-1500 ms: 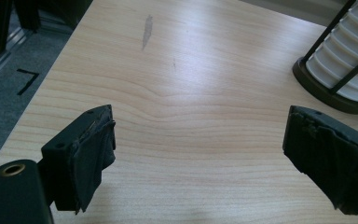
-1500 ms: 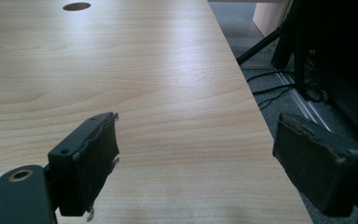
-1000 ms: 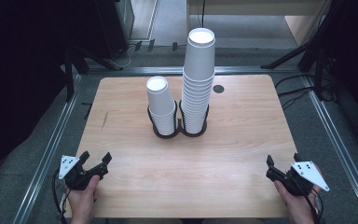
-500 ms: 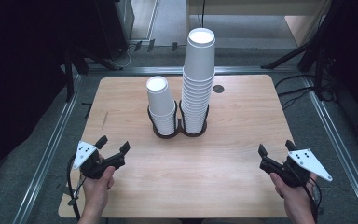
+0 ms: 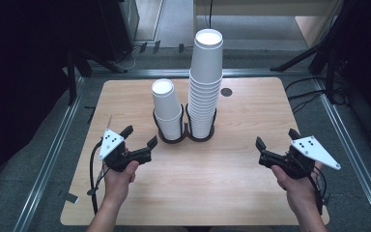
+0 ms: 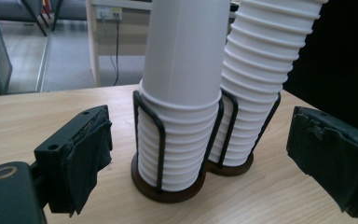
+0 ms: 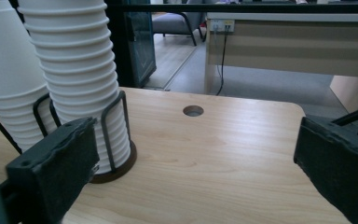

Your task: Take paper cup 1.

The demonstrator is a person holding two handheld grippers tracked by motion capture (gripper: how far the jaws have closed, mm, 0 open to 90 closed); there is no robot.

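Note:
Two stacks of white paper cups stand in black wire holders at the table's middle: a short stack (image 5: 166,108) on the left and a tall stack (image 5: 206,82) on the right. My left gripper (image 5: 139,136) hovers in front of and left of the short stack (image 6: 182,93), pointing at it. Its jaws have just been opening, and nothing is between them. My right gripper (image 5: 276,137) is held to the right of the tall stack (image 7: 74,70), well apart from it. Its jaws have also just been opening and stand wide with nothing in them.
The wooden table (image 5: 251,111) has a round cable hole (image 5: 226,92) behind the tall stack. Metal rails (image 5: 338,130) run along the table's sides. Dark stands and a desk lie beyond the far edge.
Both hands have risen and come forward from the table's near corners toward the cups. The left moved inward to the right. The right gripper's jaws have spread wider.

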